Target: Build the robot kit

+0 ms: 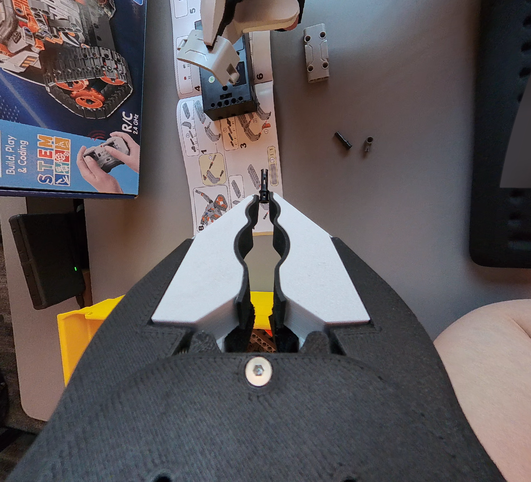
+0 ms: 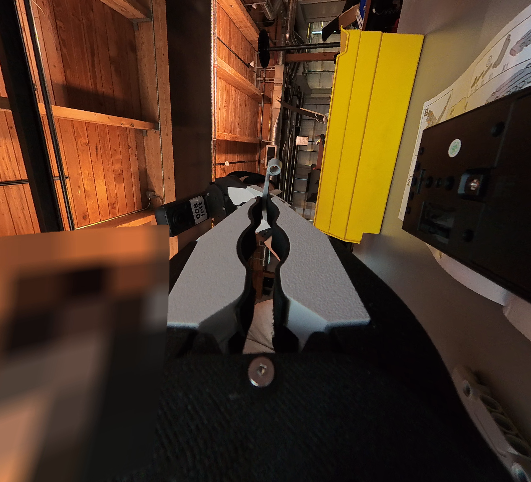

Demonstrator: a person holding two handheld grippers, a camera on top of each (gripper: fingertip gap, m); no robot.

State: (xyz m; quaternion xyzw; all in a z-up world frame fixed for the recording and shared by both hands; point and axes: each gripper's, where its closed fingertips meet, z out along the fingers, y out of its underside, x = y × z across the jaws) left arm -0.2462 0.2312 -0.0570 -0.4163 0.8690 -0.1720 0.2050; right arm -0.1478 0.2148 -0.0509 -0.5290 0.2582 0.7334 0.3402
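My left gripper [image 1: 263, 198] is shut on a small black pin [image 1: 263, 182], which sticks out of its tips above the instruction sheet [image 1: 230, 163]. My right gripper [image 2: 265, 200] is shut on a light grey curved panel piece [image 2: 273, 170]. The left wrist view shows this gripper [image 1: 212, 44] holding the panel [image 1: 211, 58] just over a black battery box [image 1: 228, 96] that lies on the sheet. The box also shows in the right wrist view [image 2: 471, 189], close on the right.
A printed toy box [image 1: 69, 66] lies at left and a yellow bin [image 1: 76, 333] near the table's near edge. A grey beam piece [image 1: 316, 51], a black pin [image 1: 342, 140] and a small grey connector [image 1: 367, 143] lie at right. A dark chair [image 1: 502, 94] stands beyond them. There is about 11 centimetres between the tips of the two grippers.
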